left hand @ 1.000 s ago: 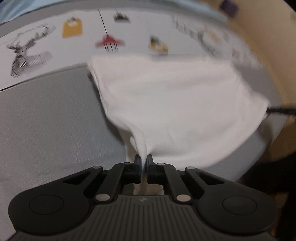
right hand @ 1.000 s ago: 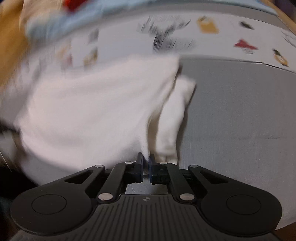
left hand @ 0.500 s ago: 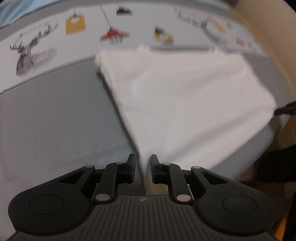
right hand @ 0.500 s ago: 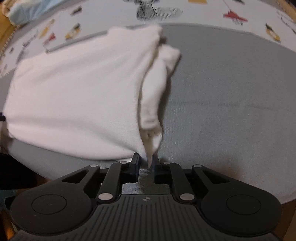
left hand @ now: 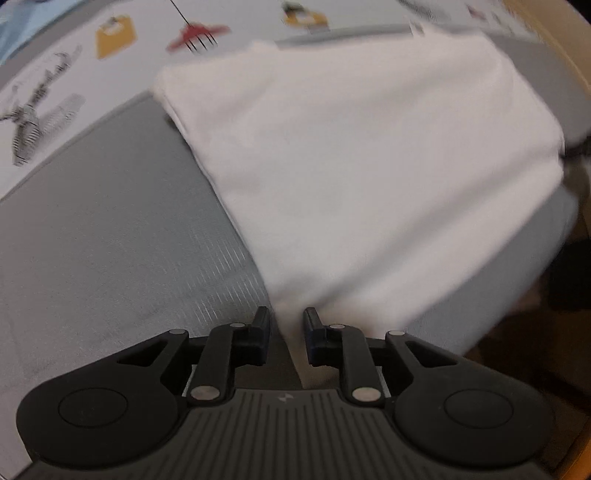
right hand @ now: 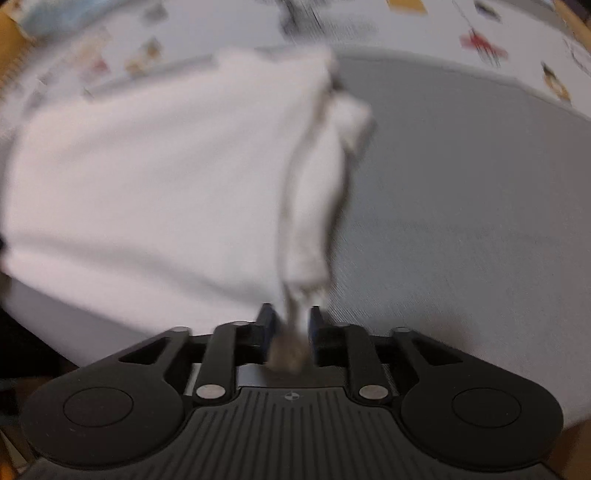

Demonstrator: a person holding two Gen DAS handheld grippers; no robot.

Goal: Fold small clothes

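Observation:
A small white garment (left hand: 351, 166) lies folded flat on the grey mat (left hand: 110, 240). My left gripper (left hand: 286, 321) points down at its near left corner. Its jaws are opening, and the cloth corner lies loose between them with a gap on each side. In the right wrist view the same garment (right hand: 166, 177) fills the left half, with a bunched sleeve (right hand: 351, 122) along its right edge. My right gripper (right hand: 290, 317) is over the near right corner, its jaws opening around a hanging strip of cloth that the pads no longer press.
Beyond the mat lies a pale cloth printed with small pictures (left hand: 110, 37), also seen in the right wrist view (right hand: 424, 29). The mat's near edge (left hand: 480, 325) drops to dark floor close to the garment. Bare grey mat (right hand: 461, 203) stretches to the right.
Both grippers were shut on the garment's near corners and held them up. They sank toward the mat, the garment settled flat, and both pairs of jaws parted.

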